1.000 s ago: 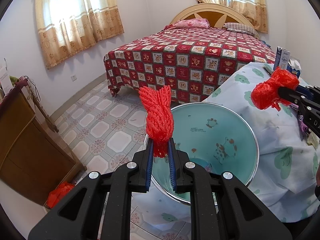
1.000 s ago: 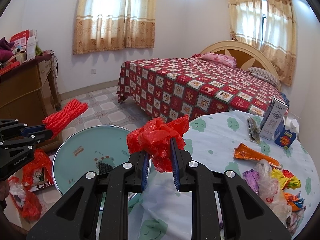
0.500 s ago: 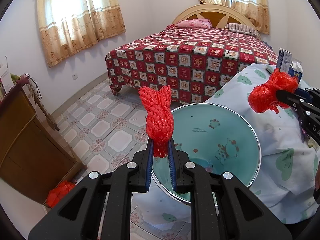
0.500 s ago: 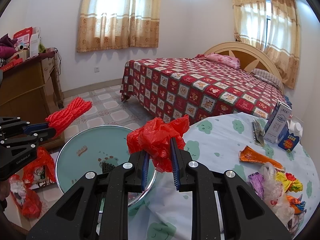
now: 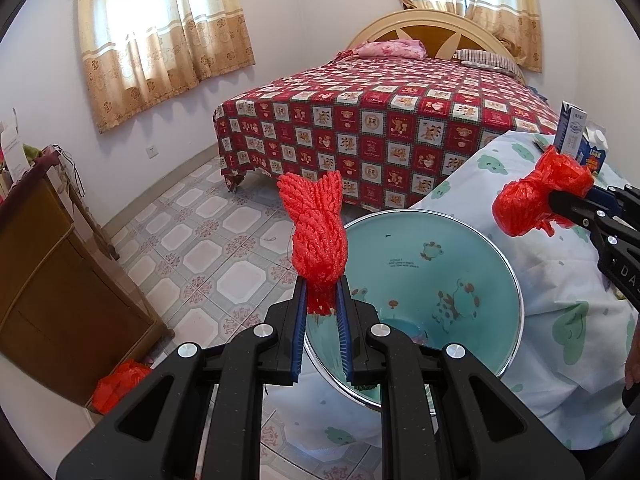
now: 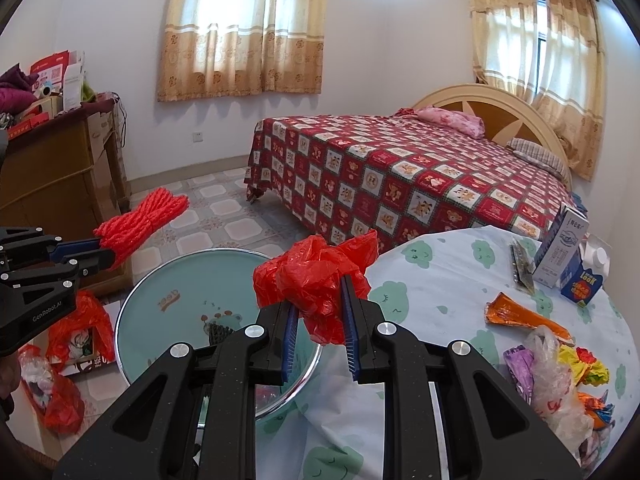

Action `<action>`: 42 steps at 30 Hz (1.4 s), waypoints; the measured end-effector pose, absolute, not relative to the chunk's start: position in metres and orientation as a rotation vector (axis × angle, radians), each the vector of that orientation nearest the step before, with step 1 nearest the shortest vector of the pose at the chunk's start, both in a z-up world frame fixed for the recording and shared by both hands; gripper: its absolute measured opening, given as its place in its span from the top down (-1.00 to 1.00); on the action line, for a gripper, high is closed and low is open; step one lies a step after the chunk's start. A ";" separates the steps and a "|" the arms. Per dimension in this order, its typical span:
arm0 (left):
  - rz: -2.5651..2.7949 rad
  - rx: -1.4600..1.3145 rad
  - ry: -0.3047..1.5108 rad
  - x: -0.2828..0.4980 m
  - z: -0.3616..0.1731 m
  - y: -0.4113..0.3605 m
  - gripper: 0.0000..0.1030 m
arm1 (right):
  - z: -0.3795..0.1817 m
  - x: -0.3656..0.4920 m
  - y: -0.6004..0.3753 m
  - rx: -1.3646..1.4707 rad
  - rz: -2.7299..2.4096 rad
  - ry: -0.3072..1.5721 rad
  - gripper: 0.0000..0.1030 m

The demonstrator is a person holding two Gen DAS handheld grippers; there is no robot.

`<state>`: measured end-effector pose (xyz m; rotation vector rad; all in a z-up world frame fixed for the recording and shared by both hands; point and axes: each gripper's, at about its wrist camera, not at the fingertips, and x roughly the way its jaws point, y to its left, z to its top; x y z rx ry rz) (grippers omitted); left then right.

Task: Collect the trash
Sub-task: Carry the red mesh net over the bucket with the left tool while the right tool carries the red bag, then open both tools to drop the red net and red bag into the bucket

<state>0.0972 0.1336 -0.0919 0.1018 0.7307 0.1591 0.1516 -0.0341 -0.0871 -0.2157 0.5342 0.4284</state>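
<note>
A red mesh bundle [image 5: 318, 232] and red plastic bag [image 6: 320, 284] are seen above a cartoon-printed teal bin [image 5: 440, 264]; red-checked bedspread [image 6: 400, 176] behind.

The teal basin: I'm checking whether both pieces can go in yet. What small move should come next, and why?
Probably open the left gripper first. Its red foam net hangs over the near edge of the teal basin, so it should fall in. The right gripper is shut on a red plastic bag beside the rim, nearer the table; it likely needs shifting over first.
</note>
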 end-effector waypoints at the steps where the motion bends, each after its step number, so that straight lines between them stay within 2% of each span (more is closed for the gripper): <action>1: 0.158 0.101 0.731 0.097 -0.092 0.134 0.72 | -0.087 0.151 -0.034 -0.216 0.429 0.534 0.60; 14: 0.142 0.102 0.734 0.097 -0.089 0.130 0.66 | -0.091 0.150 -0.029 -0.216 0.457 0.551 0.55; 16: 0.136 0.099 0.734 0.097 -0.089 0.128 0.54 | -0.092 0.150 -0.028 -0.218 0.466 0.550 0.46; 18: 0.129 0.099 0.731 0.096 -0.090 0.127 0.37 | -0.092 0.150 -0.027 -0.214 0.474 0.551 0.18; 22: 0.121 0.099 0.726 0.096 -0.090 0.123 0.23 | -0.095 0.149 -0.026 -0.215 0.479 0.557 0.07; 24: 0.121 0.099 0.725 0.096 -0.091 0.122 0.08 | -0.095 0.149 -0.027 -0.212 0.476 0.556 -0.03; 32: 0.119 0.100 0.730 0.095 -0.093 0.123 0.03 | -0.098 0.148 -0.032 -0.200 0.466 0.562 -0.08; 35: 0.134 0.098 0.723 0.094 -0.094 0.124 -0.20 | -0.097 0.147 -0.035 -0.198 0.456 0.560 -0.09; 42: 0.118 0.111 0.743 0.091 -0.103 0.116 -0.20 | -0.086 0.131 -0.067 -0.166 0.386 0.548 -0.09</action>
